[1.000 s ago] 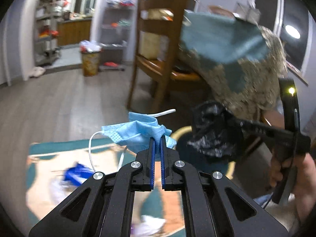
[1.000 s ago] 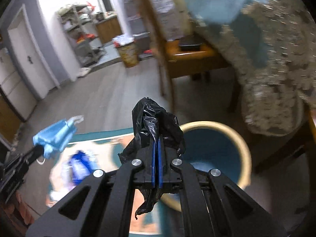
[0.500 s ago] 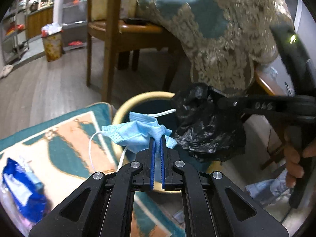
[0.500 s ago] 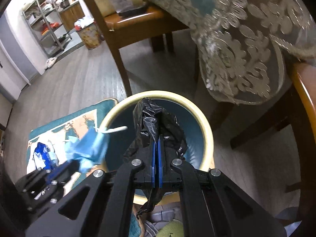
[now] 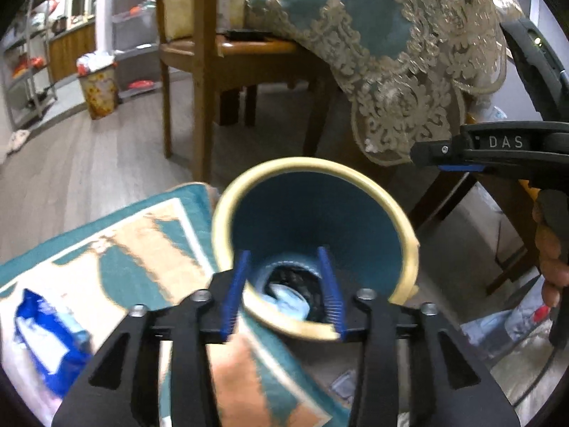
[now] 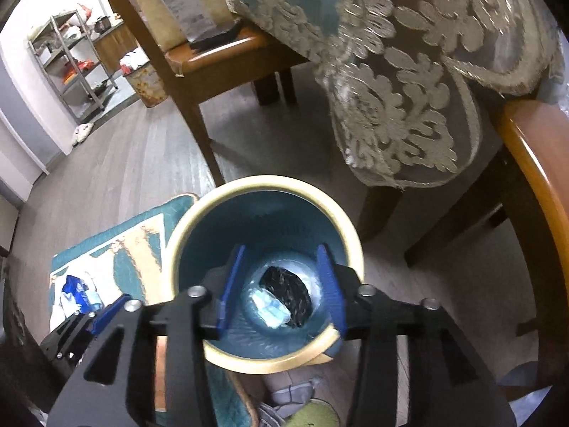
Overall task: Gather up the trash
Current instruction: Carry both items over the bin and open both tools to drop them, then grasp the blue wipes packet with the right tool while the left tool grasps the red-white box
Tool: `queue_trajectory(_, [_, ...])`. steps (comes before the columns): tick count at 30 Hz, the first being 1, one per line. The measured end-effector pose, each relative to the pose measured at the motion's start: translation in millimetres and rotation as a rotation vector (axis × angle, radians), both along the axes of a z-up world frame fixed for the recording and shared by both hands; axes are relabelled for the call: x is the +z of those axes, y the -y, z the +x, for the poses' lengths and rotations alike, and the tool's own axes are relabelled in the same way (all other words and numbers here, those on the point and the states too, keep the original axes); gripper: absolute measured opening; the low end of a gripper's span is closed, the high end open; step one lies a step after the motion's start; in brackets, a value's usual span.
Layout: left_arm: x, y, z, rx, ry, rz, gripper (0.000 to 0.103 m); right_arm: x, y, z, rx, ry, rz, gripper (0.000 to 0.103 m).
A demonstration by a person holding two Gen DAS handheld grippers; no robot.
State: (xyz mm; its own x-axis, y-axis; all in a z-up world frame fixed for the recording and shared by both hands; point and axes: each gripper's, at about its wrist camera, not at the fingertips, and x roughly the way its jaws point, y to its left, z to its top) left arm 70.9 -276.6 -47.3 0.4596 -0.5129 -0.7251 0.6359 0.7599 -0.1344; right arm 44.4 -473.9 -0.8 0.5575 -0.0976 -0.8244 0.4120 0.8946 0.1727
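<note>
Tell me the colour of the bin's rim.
Cream rim; bin blue inside. Best in right wrist view.

Left tool: jaws spread wide, nothing between them, pointing steeply down. Right tool: jaws likewise apart and empty, aimed downward. Right hand grips its handle at the frame's right edge.

bin near rim hidden by jaws | blue packet blurred (print unreadable)
</note>
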Motion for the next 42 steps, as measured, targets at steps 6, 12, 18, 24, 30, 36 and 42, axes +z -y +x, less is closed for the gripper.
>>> queue_trajectory(6, [25.5, -54.0, 0.2, 0.109, 0.027, -0.032, 0.088, 13.1, -25.8, 9.1, 0.043, 0.064, 0.030, 0.089])
queue_trajectory(12, [46.6, -103.6, -4.2, 0.181, 0.059, -0.024, 0.091, 18.1, -61.6, 22.9, 0.102, 0.073, 0.016, 0.094])
queue_trajectory(18, [76.0, -163.8, -7.4, 0.271, 0.064, -0.005, 0.092, 20.5, -111.0, 38.0, 0.181, 0.073, 0.031, 0.096])
queue_trajectory(24, [113.8, -240.3, -20.3, 0.325, 0.145, 0.103, 0.093, 17.9, -180.8, 55.5, 0.307, 0.075, 0.011, 0.096])
queue_trajectory(30, [79.5, -317.9, -25.7, 0.474, 0.075, 0.107, 0.093, -2.9, -254.9, 72.6, 0.437, 0.033, -0.013, 0.096])
queue_trajectory(36, [28.7, -339.4, -19.7, 0.515, -0.051, 0.169, 0.093, -37.0, -310.2, 79.5, 0.533, -0.042, -0.051, 0.096])
queue_trajectory(42, [-11.2, -354.8, -20.7, 0.569, -0.177, 0.181, 0.093, -63.1, -324.5, 83.0, 0.563, -0.082, -0.067, 0.096])
